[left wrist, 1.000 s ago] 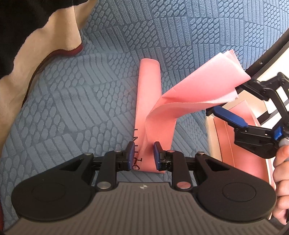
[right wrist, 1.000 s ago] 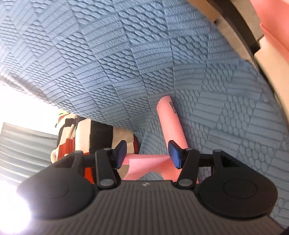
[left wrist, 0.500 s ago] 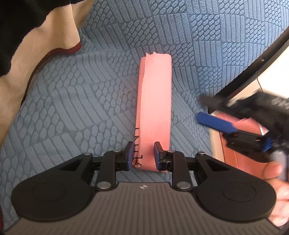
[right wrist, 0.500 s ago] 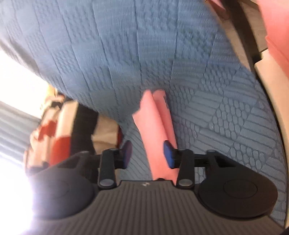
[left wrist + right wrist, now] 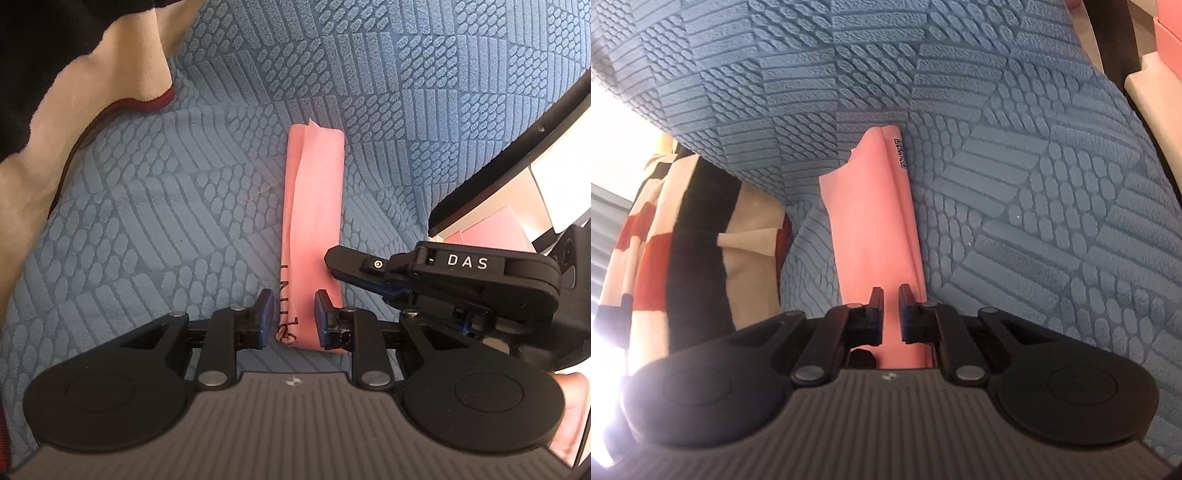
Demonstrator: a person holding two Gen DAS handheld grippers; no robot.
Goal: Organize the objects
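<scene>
A pink cloth (image 5: 314,206), folded into a long narrow strip, lies flat on the blue textured cover (image 5: 184,221). My left gripper (image 5: 294,319) is shut on the strip's near end, where the black lettering shows. My right gripper (image 5: 332,264) reaches in from the right, its fingertips lying on the strip's right edge just beyond the left gripper. In the right wrist view its jaws (image 5: 891,295) are closing and stand almost together. The pink cloth (image 5: 871,229) shows through the thin gap and runs on flat beyond them, with no pinched fold visible.
A striped blanket (image 5: 74,74) in black, cream and red lies at the left (image 5: 665,240). At the right, past a black bar (image 5: 517,140), a pale box holds more pink cloths (image 5: 491,229). A person's hand (image 5: 569,398) holds the right gripper.
The right gripper laid the lifted pink flap over, so the cloth is now a flat strip. It let go, sank onto the strip's right edge and narrowed its jaws. The left gripper stayed still.
</scene>
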